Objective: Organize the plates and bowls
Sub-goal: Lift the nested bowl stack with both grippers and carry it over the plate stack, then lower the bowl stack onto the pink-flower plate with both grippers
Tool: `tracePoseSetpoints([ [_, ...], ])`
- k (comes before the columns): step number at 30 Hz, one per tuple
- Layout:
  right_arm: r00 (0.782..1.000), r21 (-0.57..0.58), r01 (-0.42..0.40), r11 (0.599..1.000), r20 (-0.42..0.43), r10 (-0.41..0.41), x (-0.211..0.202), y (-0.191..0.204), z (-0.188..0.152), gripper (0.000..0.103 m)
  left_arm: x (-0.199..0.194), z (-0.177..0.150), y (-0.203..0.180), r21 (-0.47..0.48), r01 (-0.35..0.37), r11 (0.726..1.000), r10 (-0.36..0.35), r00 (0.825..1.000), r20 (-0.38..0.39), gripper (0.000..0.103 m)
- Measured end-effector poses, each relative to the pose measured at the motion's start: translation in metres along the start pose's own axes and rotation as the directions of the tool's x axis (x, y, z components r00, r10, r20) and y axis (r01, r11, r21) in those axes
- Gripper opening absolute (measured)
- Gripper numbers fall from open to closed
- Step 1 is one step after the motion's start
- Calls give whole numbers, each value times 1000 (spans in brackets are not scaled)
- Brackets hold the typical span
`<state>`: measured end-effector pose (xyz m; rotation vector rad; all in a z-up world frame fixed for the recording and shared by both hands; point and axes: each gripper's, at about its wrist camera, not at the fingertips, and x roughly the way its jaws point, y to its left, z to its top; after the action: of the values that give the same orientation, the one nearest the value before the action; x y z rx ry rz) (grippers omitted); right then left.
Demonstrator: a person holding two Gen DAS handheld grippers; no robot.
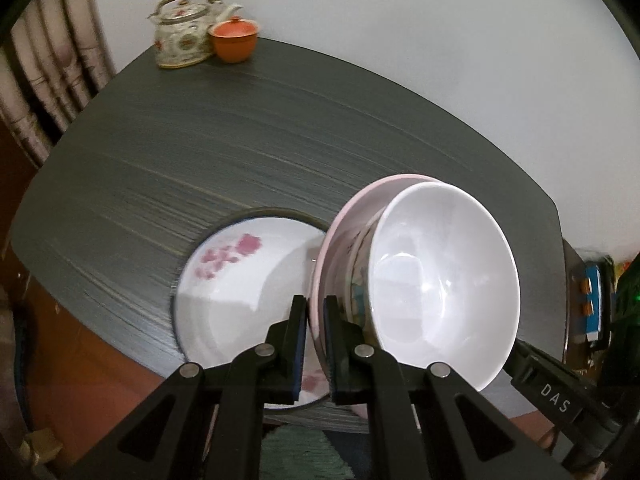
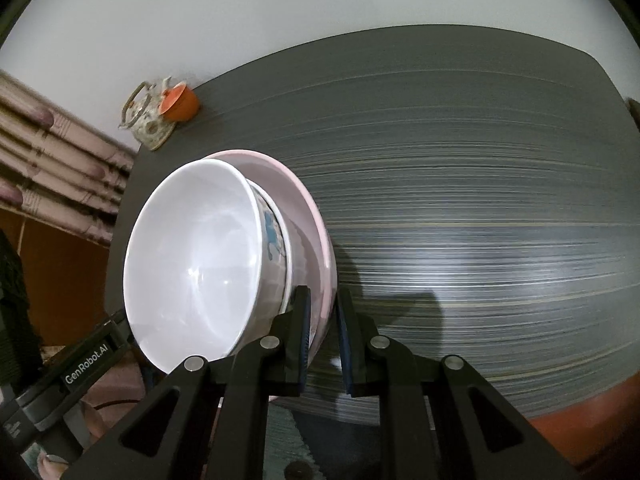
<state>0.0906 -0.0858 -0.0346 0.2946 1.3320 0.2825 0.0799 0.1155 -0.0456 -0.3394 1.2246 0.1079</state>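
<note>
A pink plate [image 1: 340,216] carrying a white bowl [image 1: 444,280] is held above the dark grey worktop [image 1: 240,140] by both grippers at once. In the left wrist view, the left gripper [image 1: 316,312] is seen with its fingers [image 1: 298,320] closed on the plate's rim, one finger on each face of it. In the right wrist view, the right gripper [image 2: 322,312] is seen clamped in the same way on the opposite edge of the plate [image 2: 316,240], with the bowl [image 2: 192,256] nested against the plate's upper face. The bowl's outer wall is marked with a blue printed pattern. A second plate [image 1: 240,280], white with a dark rim and a pink flower print, is seen lying flat on the worktop just beside and below the held plate. At the far corner of the worktop a patterned teapot [image 1: 184,32] is set, with an orange lidded cup [image 1: 234,40] touching or just beside it. A striped curtain [image 1: 52,60] is seen beyond that corner.
</note>
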Motion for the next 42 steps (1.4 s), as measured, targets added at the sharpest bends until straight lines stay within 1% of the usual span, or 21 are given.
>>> tracePoseSetpoints([
  [3,1000,-23,-10,1000,-19,9,8,16,0,15,0,5,16,-34,-10,999,10,1000,-1,7],
  [10,998,-70,-22,997,-62,18,30,47,-4,15,2,4,47,-93,-33,995,33,999,-4,7],
  [16,996,-90,-18,996,-93,10,46,62,-9,15,9,3,68,-127,-39,991,37,999,-19,7],
  [19,995,-90,-15,996,-102,5,52,65,-11,15,13,3,73,-134,-38,990,35,999,-26,7],
  [20,995,-92,-13,996,-103,3,54,66,-11,15,13,1,70,-136,-38,990,35,999,-28,7],
  [23,994,-94,-7,996,-108,-4,59,68,-10,15,16,0,79,-147,-35,989,30,999,-36,7],
  [33,996,-113,20,993,-89,-30,66,76,-15,15,16,5,85,-146,-36,989,33,999,-22,7],
  [35,995,-111,18,994,-92,-29,67,76,-15,16,22,0,86,-144,-36,989,33,999,-21,7],
  [41,995,-99,3,995,-101,-13,71,73,-15,16,22,2,87,-149,-36,988,33,999,-24,7],
  [42,995,-101,1,995,-101,-11,71,73,-15,16,23,1,87,-152,-38,988,34,999,-27,10],
])
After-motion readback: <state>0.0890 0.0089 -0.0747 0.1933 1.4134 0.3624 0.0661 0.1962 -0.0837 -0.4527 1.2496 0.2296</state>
